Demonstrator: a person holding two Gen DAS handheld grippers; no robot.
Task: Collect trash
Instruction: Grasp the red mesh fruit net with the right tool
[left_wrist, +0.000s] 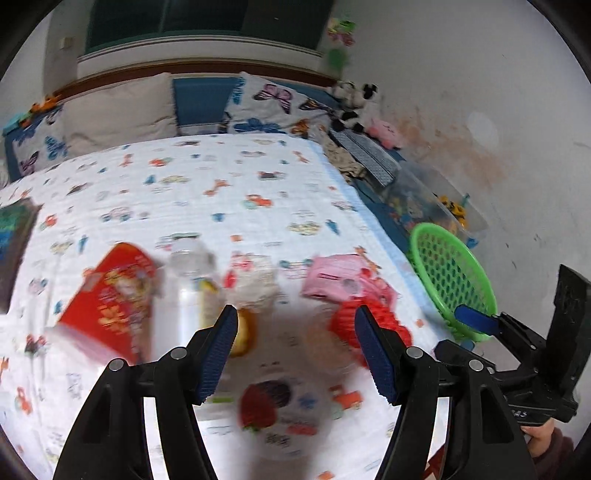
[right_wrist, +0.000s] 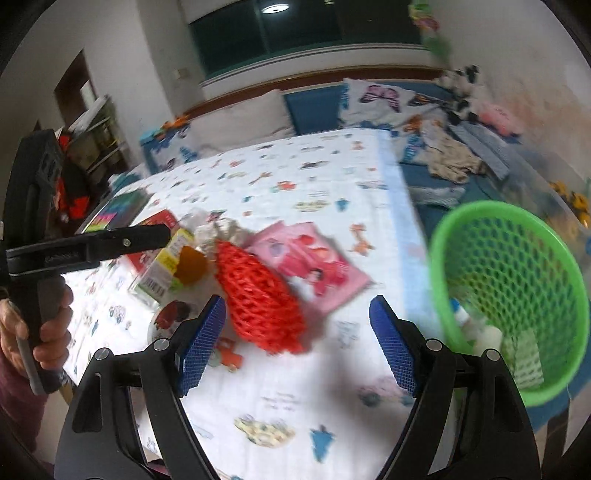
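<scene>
Bed: ahead of my tools, a white cartoon-print sheet (left_wrist: 221, 192) strewn with blurred wrappers.
Left tool (left_wrist: 295, 332): released, empty.
Right tool (right_wrist: 297, 325): released, empty; green mesh basket (right_wrist: 517, 258) to its right.

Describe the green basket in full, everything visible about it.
The green basket looks like bright plastic, round, with a thick smooth rim and honeycomb-mesh walls. It sits off the right edge of the printed bedspread, tilted so its mouth faces the camera. Inside lie a few pale items, one with a blue cap; blur hides what they are. Neither gripper touches it in the right wrist view.
</scene>
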